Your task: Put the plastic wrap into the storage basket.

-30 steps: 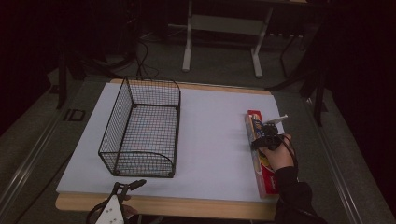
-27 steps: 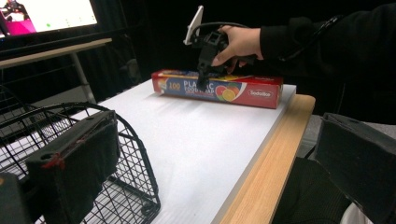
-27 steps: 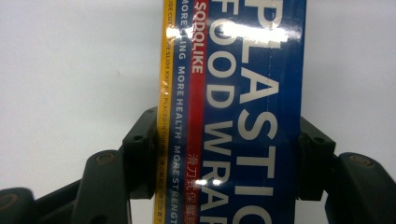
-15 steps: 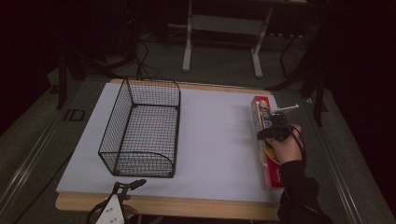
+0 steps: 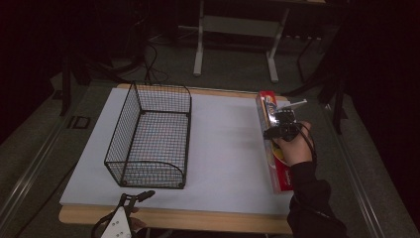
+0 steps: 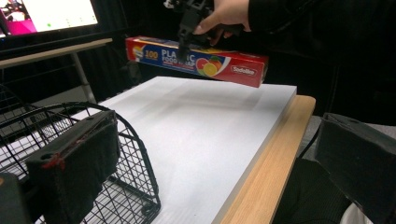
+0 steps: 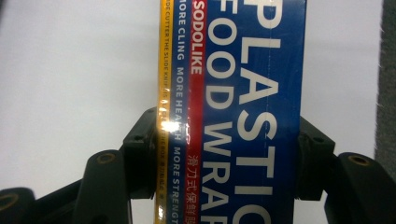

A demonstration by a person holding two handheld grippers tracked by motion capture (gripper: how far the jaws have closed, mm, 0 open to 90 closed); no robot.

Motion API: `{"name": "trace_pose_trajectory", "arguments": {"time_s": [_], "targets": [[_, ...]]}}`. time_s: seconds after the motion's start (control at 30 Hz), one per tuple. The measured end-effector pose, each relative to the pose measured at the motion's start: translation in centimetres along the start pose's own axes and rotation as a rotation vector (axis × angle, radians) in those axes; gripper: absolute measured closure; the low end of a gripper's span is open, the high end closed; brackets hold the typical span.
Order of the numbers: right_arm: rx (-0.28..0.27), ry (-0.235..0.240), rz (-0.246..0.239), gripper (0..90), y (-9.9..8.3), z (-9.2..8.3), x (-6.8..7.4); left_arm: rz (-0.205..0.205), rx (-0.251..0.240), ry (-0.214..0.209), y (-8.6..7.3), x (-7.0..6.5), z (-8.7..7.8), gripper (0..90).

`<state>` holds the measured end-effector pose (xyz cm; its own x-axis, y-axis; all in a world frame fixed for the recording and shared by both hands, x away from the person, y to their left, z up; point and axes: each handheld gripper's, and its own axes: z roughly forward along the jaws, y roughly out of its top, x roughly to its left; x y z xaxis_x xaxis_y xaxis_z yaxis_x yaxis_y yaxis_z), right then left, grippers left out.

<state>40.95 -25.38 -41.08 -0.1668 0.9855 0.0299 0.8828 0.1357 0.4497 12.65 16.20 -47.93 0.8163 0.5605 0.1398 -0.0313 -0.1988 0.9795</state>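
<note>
The right gripper (image 5: 275, 130) pinches a long box of plastic food wrap (image 5: 273, 148) across its narrow width, one black jaw pressed on each long side; the right gripper view shows the pads tight against the blue, red and yellow printed faces (image 7: 233, 116). The hand (image 5: 293, 144) grips from above, about a third of the way along the box from its far end. The left gripper view shows the box (image 6: 201, 60) clear of the white board (image 6: 196, 140), hanging roughly level above the board's right edge, with a faint shadow on the surface beneath it. In the high view the box runs parallel to that right edge, its far end near the far right corner and its near end reaching toward the near right corner.

The left gripper (image 5: 130, 203) hovers at the near edge of the table (image 5: 198, 220), just off the board's near left part, its jaws spread with nothing between them. Directly in front of it stands a black wire basket (image 5: 148, 139) on the left half of the board, open at the top, its long sides running from the near edge toward the far edge. The basket and the lifted box are well apart.
</note>
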Motion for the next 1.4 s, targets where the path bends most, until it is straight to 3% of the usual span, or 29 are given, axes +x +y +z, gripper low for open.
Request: {"name": "trace_pose_trajectory", "arguments": {"time_s": [0.2,0.27,0.63,1.4], "targets": [[-0.024,0.013,-0.043,39.2,1.3,-0.9,2.8,0.002,-0.001,-0.001,0.0,0.0,0.0,0.7],[-0.027,0.013,-0.046,39.2,1.5,-1.0,3.2,0.001,-0.002,-0.001,0.0,0.0,0.0,0.7],[-0.07,0.042,-0.148,39.2,3.3,-2.5,7.8,0.002,0.0,-0.002,0.0,0.0,0.0,0.7],[-0.134,0.093,-0.304,39.2,6.1,-5.0,16.3,0.0,0.004,-0.02,-0.1,0.0,-0.1,0.7]]}}
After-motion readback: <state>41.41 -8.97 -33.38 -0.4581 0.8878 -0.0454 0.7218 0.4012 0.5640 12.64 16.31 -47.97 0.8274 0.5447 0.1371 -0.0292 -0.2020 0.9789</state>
